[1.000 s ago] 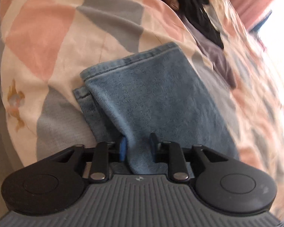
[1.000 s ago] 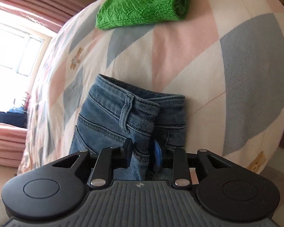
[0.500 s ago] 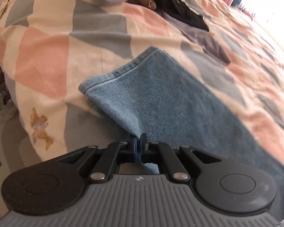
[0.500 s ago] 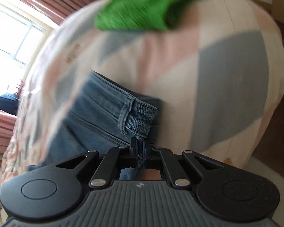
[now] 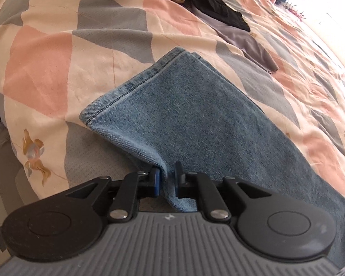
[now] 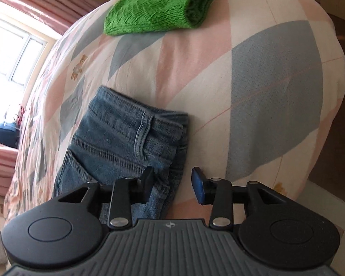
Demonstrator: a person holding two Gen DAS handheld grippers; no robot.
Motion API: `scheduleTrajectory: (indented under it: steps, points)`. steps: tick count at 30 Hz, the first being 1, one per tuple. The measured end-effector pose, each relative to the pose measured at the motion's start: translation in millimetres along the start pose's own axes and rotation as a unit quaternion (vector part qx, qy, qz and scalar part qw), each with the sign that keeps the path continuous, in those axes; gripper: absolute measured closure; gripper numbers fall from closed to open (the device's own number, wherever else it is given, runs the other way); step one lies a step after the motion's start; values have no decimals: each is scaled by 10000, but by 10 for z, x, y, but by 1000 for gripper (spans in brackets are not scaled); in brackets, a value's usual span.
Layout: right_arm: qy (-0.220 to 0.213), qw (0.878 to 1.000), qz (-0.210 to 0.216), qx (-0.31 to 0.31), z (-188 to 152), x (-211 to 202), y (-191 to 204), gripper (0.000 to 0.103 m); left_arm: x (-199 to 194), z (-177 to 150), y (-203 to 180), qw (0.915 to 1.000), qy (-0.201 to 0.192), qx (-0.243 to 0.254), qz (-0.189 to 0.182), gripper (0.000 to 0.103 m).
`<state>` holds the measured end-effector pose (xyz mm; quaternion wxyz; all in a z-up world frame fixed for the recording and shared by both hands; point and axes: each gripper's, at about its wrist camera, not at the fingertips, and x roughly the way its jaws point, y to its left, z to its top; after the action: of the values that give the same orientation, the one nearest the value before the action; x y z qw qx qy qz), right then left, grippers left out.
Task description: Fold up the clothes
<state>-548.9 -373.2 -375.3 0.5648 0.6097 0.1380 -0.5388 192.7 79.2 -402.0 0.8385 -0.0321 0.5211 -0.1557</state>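
Note:
A pair of blue jeans lies folded lengthwise on the patchwork quilt. In the left wrist view, the hem end of the jeans [image 5: 195, 119] spreads ahead. My left gripper [image 5: 166, 177] stands slightly open, with a fold of the leg edge still lying loosely between its fingers. In the right wrist view, the waistband end of the jeans [image 6: 126, 142], with its belt loop and back pocket, rests flat on the bed. My right gripper [image 6: 172, 181] is open at the waist's right edge. Its left finger [image 6: 147, 181] is over the denim and its blue pad [image 6: 197, 188] is over bare quilt.
A folded green knit garment [image 6: 161, 7] sits at the far end of the quilt [image 6: 264, 92]. A heap of dark and grey clothes [image 5: 209, 2] lies beyond the hem. The bed edge drops to the floor [image 6: 322, 207] on the right, and a window [image 6: 9, 53] is far left.
Half a second ago both grippers were shut on the jeans' edges and lifting them. Now both have opened, and the denim has settled on the bed.

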Motion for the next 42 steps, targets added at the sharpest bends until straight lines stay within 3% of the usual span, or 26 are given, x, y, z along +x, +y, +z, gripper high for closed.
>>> scheduleTrajectory:
  steps: [8,11,13,14,16,17,20,25,26,30,33,37,40,42]
  points:
    - [48,9996,-257,-72,-135,-17,86,58,-46,114,61,9996,159,185,-130,86]
    - [-335,9936,-795,-723,-238,-171,306,58,-200,151,131,9984,191,536,74,67]
    - [-660,9736,-1356,-1716,-396,-274,590,56,-295,185,256,9976,124,609,306,62]
    - [-751,9608,-1367,-2290,-514,-300,771,55,-325,216,334,9976,105,558,408,62]
    - [-615,9370,-949,-3306,-785,-255,1165,55,-344,303,485,9983,85,312,476,59]
    - [-281,9281,-596,-3665,-950,-154,1388,55,-337,346,546,9987,71,167,467,57]
    - [709,8839,489,-4596,-1510,199,2117,56,-241,426,673,9988,72,-283,393,50]
    - [1899,7819,1967,-5603,-2788,839,3531,56,-76,459,855,9935,193,-1113,124,50]
    - [2082,7563,2204,-5797,-3057,942,3792,56,-64,460,885,9919,177,-1254,61,50]
    - [2612,6329,2980,-6651,-4189,1252,4644,76,-39,473,976,9857,121,-1675,-101,51]
    - [2845,5636,3172,-7077,-4907,1464,5052,76,-24,471,1030,9830,116,-1824,-196,50]
    - [3052,5137,3174,-7363,-5515,1730,5314,72,-16,464,1093,9817,72,-1883,-269,50]
    - [3092,4908,2974,-7583,-5761,1916,5358,69,4,468,1089,9836,38,-1788,-250,54]
    - [3166,4826,2874,-7644,-5818,2010,5363,67,13,483,1061,9870,37,-1594,-221,57]
